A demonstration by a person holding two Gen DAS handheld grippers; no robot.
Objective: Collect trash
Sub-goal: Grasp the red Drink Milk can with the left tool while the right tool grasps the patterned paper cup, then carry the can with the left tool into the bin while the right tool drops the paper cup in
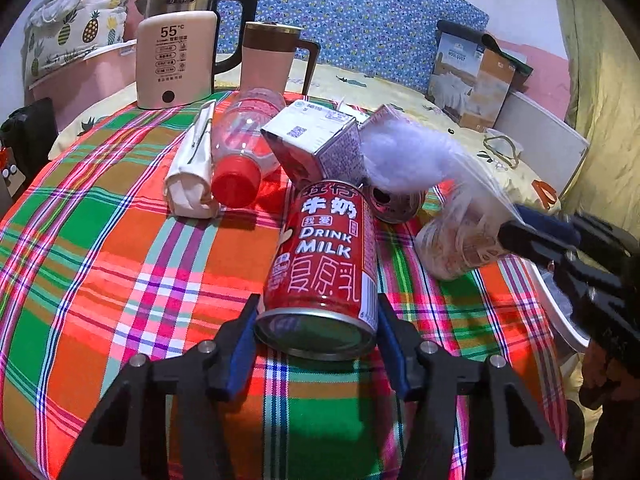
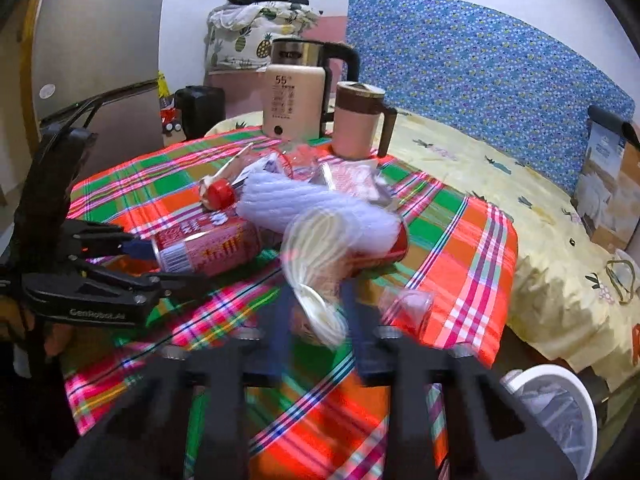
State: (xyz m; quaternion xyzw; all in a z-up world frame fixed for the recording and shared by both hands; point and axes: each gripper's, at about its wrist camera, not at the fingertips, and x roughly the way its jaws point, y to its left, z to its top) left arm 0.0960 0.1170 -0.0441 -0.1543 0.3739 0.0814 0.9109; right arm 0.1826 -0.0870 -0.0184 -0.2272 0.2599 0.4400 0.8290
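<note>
Left gripper pinching red milk can lying on plaid tablecloth. Right gripper clamped on clear plastic bag, picture blurred. White bin below table edge, contents unclear. Left on cloth: red-capped bottle, carton, second can, white wrapper. Judged early stage; most trash uncollected.

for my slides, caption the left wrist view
Left gripper closes on a red milk can lying on the plaid tablecloth.
</note>
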